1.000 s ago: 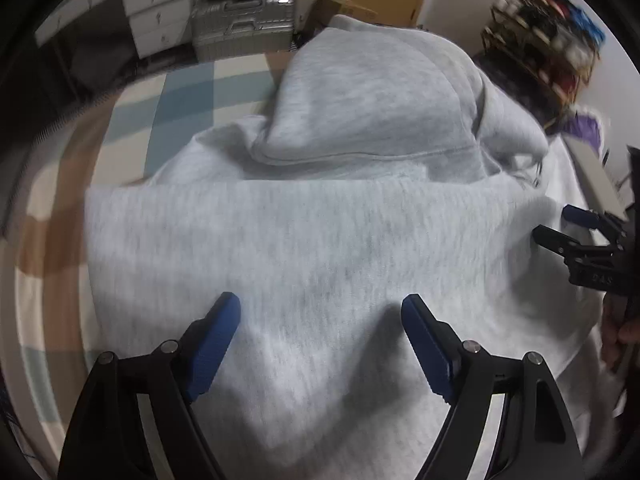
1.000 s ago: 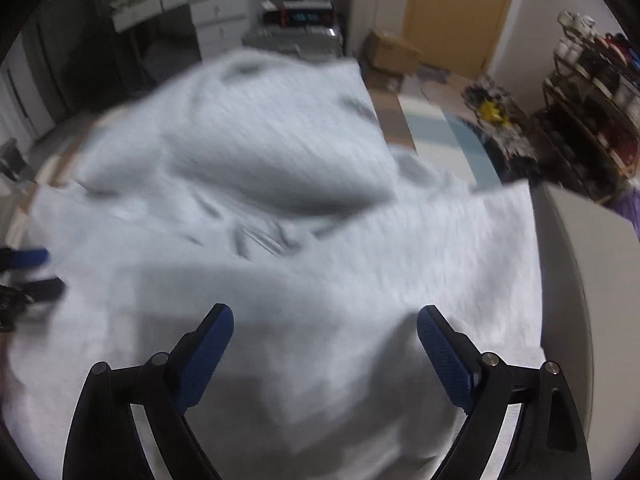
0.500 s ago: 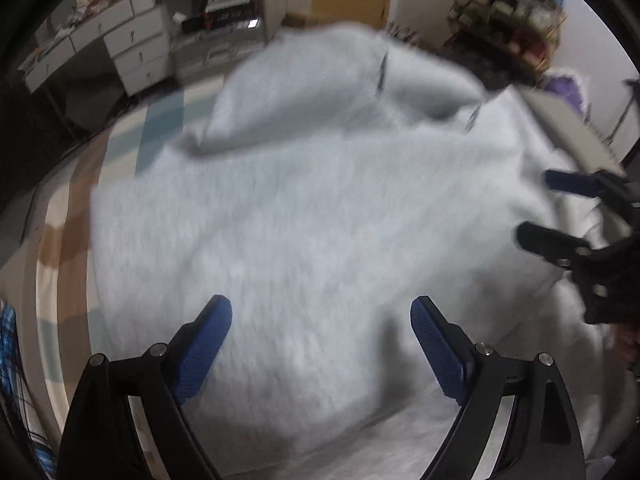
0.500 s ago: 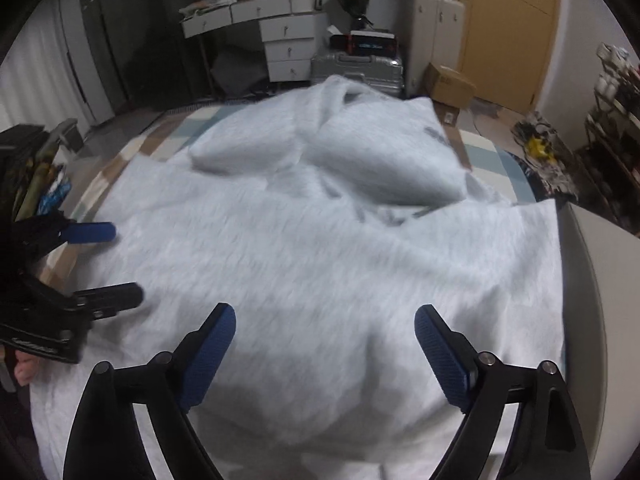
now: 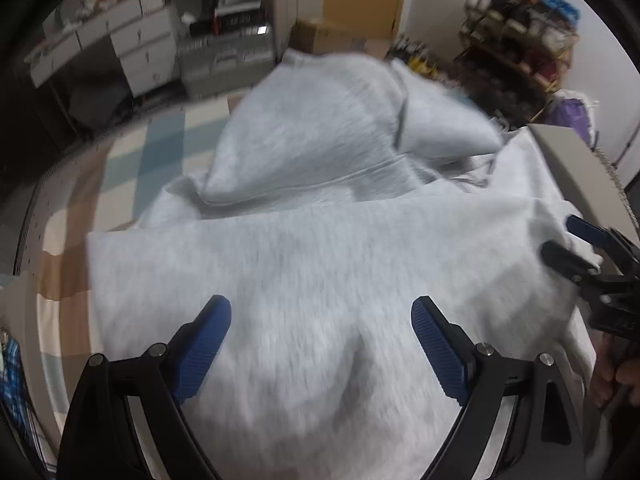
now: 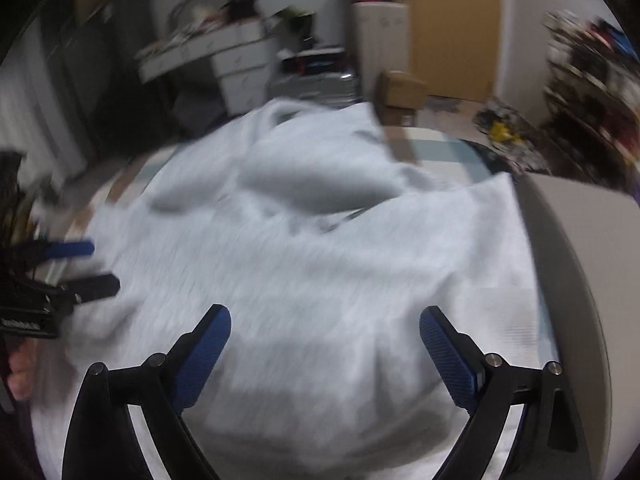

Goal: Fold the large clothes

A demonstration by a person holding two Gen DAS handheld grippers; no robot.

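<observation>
Hoodie (image 5: 320, 264): grey, lies spread across the patchwork mat (image 5: 120, 168), hood (image 5: 320, 132) at the far end, a folded edge running across the body below it.

Left tongs (image 5: 320, 340): jaws spread wide, nothing pinched, hovering over the near body fabric. A soft ridge bulges up between the pads (image 5: 204, 344), but I can't tell whether they touch the cloth. Right tongs (image 6: 324, 344): same state, spread wide, empty, over the near right part of the hoodie. Each pair shows in the other's view, at the garment's side edges; right view is badly motion-blurred.

Further out: a grey cushion or seat edge (image 6: 576, 248) borders the hoodie on the right. Past the mat there's a drawer unit (image 5: 132, 44), a suitcase (image 5: 228, 56), a cardboard box (image 6: 400, 88), a shoe rack (image 5: 520, 20).

Step, as I read it: between folds. One fold looks done, both tongs free and repositioning for the next grab.

Next move probably needs both tongs down on matching points of the near hem or side edges, closed on a full layer stack, then lifted together so the fold lands straight. Thick fleece; a shallow pinch may slip.
</observation>
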